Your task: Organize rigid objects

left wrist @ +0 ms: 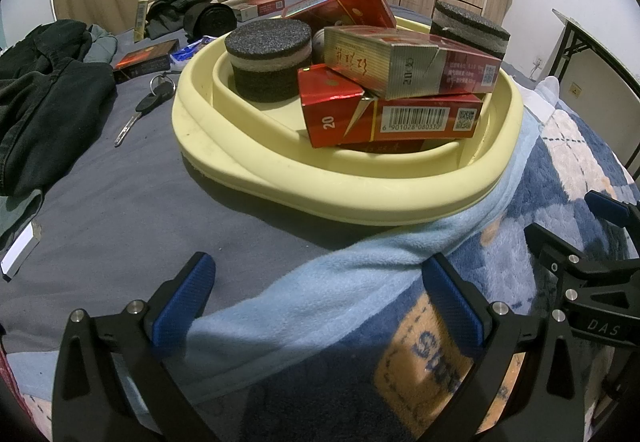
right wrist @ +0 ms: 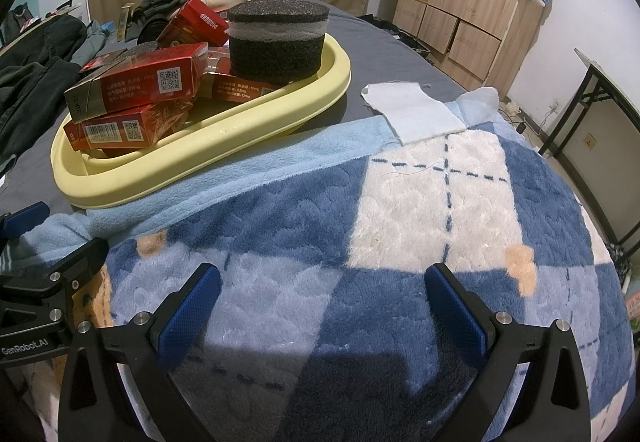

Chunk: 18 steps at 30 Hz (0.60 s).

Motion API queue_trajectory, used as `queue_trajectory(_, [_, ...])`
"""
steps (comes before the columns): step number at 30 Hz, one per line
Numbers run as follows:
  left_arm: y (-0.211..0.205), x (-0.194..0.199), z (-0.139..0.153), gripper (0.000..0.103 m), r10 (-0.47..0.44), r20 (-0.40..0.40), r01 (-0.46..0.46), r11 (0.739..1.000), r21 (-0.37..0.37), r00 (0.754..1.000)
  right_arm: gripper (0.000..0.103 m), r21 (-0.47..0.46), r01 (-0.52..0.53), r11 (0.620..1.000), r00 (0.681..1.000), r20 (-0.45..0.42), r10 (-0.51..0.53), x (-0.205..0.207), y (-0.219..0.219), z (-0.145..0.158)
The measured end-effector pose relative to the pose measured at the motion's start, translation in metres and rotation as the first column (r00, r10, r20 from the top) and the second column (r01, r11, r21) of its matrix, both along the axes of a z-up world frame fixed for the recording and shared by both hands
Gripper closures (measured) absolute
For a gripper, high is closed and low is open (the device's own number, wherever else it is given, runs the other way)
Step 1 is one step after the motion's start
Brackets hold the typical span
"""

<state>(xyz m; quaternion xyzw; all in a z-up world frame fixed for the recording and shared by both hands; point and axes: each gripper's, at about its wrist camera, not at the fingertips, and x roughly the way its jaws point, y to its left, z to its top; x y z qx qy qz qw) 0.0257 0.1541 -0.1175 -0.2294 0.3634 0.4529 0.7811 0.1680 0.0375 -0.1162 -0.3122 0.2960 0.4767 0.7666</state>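
On the grey bed sheet [left wrist: 120, 201], a black-handled metal key [left wrist: 138, 111] lies near the left rim of the pale yellow oval plastic basin [left wrist: 280, 177], which holds stacked red cardboard cigarette packs [left wrist: 392, 117] and two round dark foam sponges [left wrist: 268, 59]. The left gripper [left wrist: 320, 302] and the right gripper [right wrist: 324, 302] hover wide open and empty over the blue-and-white plush blanket [right wrist: 420, 201].

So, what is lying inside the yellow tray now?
Inside the yellow tray: two round dark foam pads and several stacked red cigarette boxes. Anything under the stack is covered.
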Motion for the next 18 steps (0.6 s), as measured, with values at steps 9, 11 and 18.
queue_trajectory(9, [-0.0002,0.0002,0.0,0.0,0.0,0.0,0.0,1.0,0.0,1.0,0.0,0.0,0.0,1.0,1.0,0.0,0.0,0.0016,0.0002,0.0002])
queue_trajectory(11, [-0.0001,0.0001,0.0,0.0,0.0,0.0,0.0,1.0,0.0,1.0,0.0,0.0,0.0,1.0,1.0,0.0,0.0,-0.0001,0.0,0.0])
queue_trajectory(18, [-0.0003,0.0002,0.0,0.0,0.0,0.0,0.0,1.0,0.0,1.0,0.0,0.0,0.0,1.0,1.0,0.0,0.0,0.0008,0.0001,0.0])
